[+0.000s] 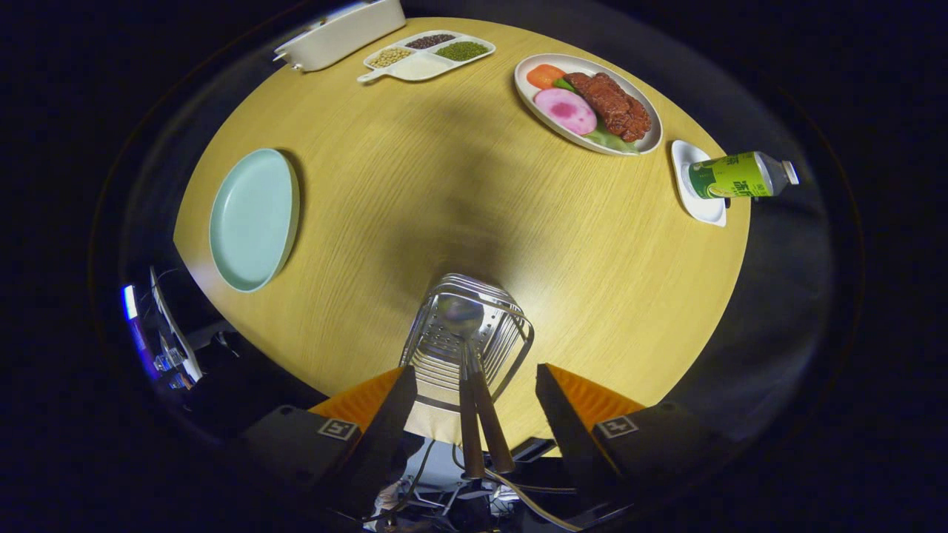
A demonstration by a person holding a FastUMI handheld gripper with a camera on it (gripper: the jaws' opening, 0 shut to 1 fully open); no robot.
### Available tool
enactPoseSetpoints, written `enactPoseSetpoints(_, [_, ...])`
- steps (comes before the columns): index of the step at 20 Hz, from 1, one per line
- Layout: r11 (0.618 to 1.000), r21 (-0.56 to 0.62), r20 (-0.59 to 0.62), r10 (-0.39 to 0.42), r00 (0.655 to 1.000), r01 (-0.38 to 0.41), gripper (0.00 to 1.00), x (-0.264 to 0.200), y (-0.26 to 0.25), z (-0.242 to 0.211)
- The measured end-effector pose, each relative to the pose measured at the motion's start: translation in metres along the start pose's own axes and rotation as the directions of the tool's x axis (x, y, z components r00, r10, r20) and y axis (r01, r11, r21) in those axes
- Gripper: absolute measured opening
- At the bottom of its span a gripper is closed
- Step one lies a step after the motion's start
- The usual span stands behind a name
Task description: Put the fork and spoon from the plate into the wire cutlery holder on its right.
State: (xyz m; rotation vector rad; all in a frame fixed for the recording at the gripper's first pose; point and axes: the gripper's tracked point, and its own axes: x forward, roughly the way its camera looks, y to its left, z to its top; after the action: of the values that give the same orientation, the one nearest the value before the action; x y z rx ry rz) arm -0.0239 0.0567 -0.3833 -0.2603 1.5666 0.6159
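A wire cutlery holder (466, 333) stands at the near edge of the round wooden table (444, 185), just ahead of my fingers. Two utensils with wooden handles, the spoon (461, 314) and the fork (489, 414), stand in it, their handles leaning back between my fingers without touching them. My gripper (478, 396) is open and holds nothing. A bare pale green plate (253, 218) lies to the left of the holder.
Beyond the holder, a white oval plate of meat and vegetables (589, 104), a green bottle (737, 175) on a small white dish, a divided tray of beans (428, 55) and a white baking dish (341, 33) line the table's far side. Cables lie below the near edge.
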Motion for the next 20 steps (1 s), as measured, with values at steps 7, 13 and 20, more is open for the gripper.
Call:
enactPoseSetpoints(7, [0.997, 0.077, 0.167, -0.036, 0.985, 0.023, 0.98, -0.023, -0.009, 0.011])
enactPoseSetpoints(13, [0.987, 0.135, 0.413, -0.134, 0.901, 0.085, 0.99, -0.059, 0.005, 0.024])
enactPoseSetpoints(20, [0.982, 0.162, 0.652, -0.178, 0.737, 0.094, 0.98, -0.128, 0.042, 0.038])
